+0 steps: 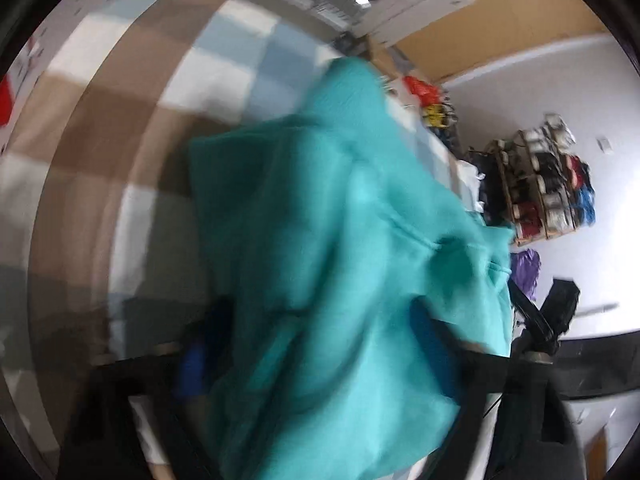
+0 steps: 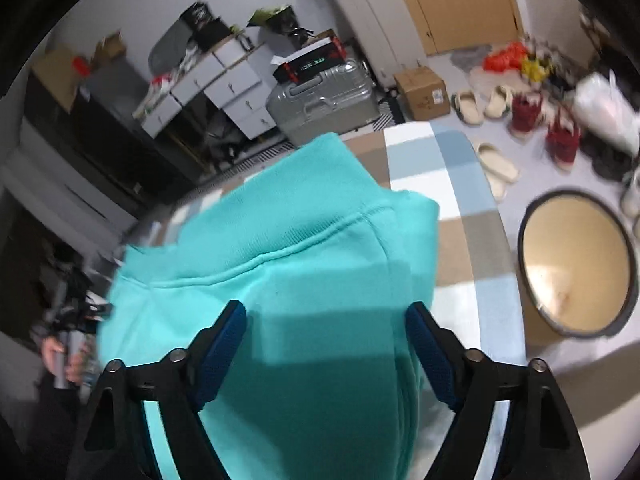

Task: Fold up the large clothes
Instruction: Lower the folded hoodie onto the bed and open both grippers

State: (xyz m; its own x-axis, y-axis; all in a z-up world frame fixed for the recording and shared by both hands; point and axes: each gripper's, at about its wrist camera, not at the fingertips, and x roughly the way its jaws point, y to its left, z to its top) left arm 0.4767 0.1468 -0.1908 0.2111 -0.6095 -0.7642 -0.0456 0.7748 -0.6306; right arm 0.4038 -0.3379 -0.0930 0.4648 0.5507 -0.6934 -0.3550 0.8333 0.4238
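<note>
A large teal sweatshirt (image 2: 280,220) lies bunched on a checked cloth surface (image 2: 452,240) of brown, white and pale blue squares. My right gripper (image 2: 326,307) hangs over its near part with the blue pads (image 2: 224,344) standing well apart; the fabric runs under and between them, unpinched. In the blurred left wrist view the same sweatshirt (image 1: 320,200) bulges up between the fingers of my left gripper (image 1: 314,312) and hides part of them. Its pads (image 1: 432,336) stand apart, and whether they press the cloth is unclear.
The checked surface (image 1: 120,120) extends beyond the sweatshirt. On the floor sit a round tan-topped tray (image 2: 576,264), slippers (image 2: 496,164), a silver suitcase (image 2: 324,100) and a cardboard box (image 2: 424,92). A wooden shoe rack (image 1: 540,184) stands by the wall. A hand (image 2: 60,354) shows at far left.
</note>
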